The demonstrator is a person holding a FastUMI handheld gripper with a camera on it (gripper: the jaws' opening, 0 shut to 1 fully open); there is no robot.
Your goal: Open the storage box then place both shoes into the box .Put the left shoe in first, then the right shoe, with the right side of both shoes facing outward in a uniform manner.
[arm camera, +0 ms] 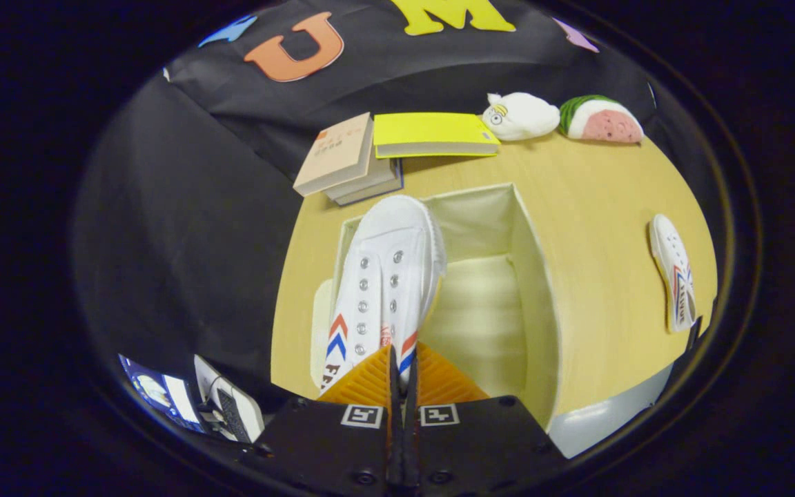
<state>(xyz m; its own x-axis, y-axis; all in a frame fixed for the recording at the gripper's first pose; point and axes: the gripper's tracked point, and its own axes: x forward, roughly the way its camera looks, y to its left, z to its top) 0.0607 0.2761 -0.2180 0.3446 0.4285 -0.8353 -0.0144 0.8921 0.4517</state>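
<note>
My gripper [401, 362] is shut on the heel end of a white canvas shoe [387, 276] with red and blue chevrons on its sides. The shoe points away from me, toe up, and hangs over the left part of the open cream storage box [522, 276]. The box interior beside the shoe is bare. A second white shoe [673, 276] with the same stripes lies on its side on the wooden table [597, 193], well to the right of the box.
Stacked books [342, 159] and a yellow book [432, 134] lie on the table beyond the box. A white plush toy [520, 116] and a watermelon plush [603, 121] sit at the far right. A screen and keyboard [221, 407] are down to the left.
</note>
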